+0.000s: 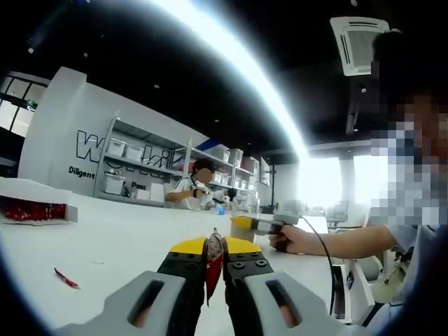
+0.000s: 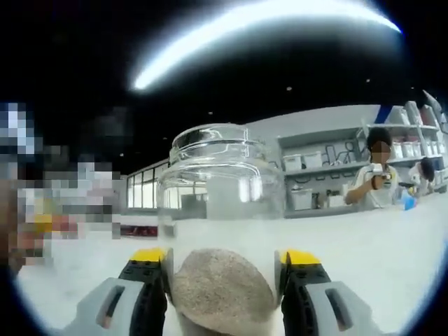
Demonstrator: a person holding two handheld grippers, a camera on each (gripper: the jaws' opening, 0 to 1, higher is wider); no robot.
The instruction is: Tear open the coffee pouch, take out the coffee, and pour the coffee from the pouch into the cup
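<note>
Red foil shows between the jaws of the left tool (image 1: 215,260), which is clamped tight on a thin coffee pouch (image 1: 213,266) held edge-on above the white bench (image 1: 105,245); its crimped top pokes up just past the yellow jaw tips. A small red scrap (image 1: 66,278) lies on the bench toward its near left edge, probably the torn-off strip, and a flat white box with red packets (image 1: 31,208) sits further back on the left. In the right gripper view, the right tool (image 2: 222,280) grips a round, grainy beige pad, likely the coffee bag (image 2: 220,290), with its jaws pressed against both sides. Just beyond it stands a clear cup (image 2: 220,178), upright on the bench. The pouch looks light, thin and slippery, so it is best pinched flat near a sealed edge, as it is now. The coffee bag appears soft and porous, apt to deform or split under a hard squeeze, and should be held gently by its sides. The cup seems light and easy to tip if nudged. A person across the bench holds another device (image 1: 262,224).
</note>
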